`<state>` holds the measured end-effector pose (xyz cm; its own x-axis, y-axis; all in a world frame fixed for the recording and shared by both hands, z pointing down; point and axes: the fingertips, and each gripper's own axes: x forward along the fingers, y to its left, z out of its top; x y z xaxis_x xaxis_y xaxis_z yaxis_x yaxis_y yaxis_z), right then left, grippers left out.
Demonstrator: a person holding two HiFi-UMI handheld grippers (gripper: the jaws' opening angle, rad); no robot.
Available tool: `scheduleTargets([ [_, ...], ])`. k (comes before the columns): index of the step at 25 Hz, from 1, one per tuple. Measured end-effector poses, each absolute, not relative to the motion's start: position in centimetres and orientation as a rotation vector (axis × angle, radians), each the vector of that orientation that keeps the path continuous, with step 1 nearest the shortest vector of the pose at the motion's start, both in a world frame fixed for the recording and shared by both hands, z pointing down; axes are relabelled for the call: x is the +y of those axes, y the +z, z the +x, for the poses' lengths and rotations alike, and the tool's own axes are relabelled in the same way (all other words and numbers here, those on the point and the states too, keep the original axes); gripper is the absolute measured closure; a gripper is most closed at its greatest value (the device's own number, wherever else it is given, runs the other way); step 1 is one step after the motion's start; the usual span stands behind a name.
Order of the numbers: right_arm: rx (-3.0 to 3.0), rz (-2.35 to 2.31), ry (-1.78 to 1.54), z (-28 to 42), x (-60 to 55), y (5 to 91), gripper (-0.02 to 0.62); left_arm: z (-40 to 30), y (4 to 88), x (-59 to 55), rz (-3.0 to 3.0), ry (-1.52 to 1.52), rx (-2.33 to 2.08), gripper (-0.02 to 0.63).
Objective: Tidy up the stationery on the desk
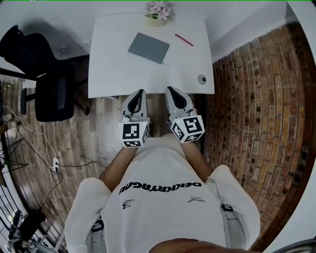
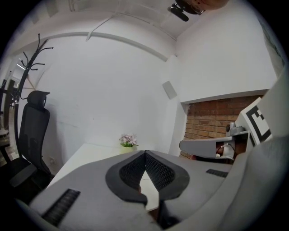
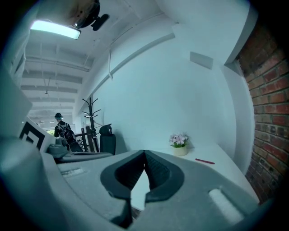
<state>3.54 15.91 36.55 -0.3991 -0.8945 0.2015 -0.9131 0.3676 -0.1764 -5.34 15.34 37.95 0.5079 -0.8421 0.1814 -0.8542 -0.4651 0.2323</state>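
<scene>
The fingers (image 2: 132, 172) of the left gripper (image 2: 145, 154) are pressing together at their tips with nothing between them, and the right gripper (image 3: 144, 153) is likewise holding its jaws closed on nothing. Both are hovering side by side in front of the person's chest, on the far side of the desk (image 1: 108, 74) from the flower pot (image 1: 158, 11), which is sitting at the desk's back edge against the wall.

The stationery is lying out on the bare white top. A grey notebook (image 1: 148, 48) is resting flat and slightly skewed just in front of the flower pot, on the person's side. A red pen (image 1: 183, 40) is lying just beside the flower pot, to its right and a little nearer the person. A small round item (image 1: 202, 79), too small to identify, is sitting well apart from the flower pot, towards the near right corner.

The notebook is probably looking at a light, flat, fairly stiff lift; it is offering no raised edge, so pinching one corner or sliding it to the desk's edge seems wisest. The pen is likely being thin, hard and prone to rolling, so gripping across its middle should be steadiest.
</scene>
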Motion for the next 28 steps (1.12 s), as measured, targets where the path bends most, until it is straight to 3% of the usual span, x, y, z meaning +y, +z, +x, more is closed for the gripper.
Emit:
scheduleTargets([
  [28, -2.565, 1.404, 0.569, 9.2, -3.5, 44.0, 0.594, 0.5, 46.8, -2.5, 2.101, 0.290, -1.525, 0.607],
])
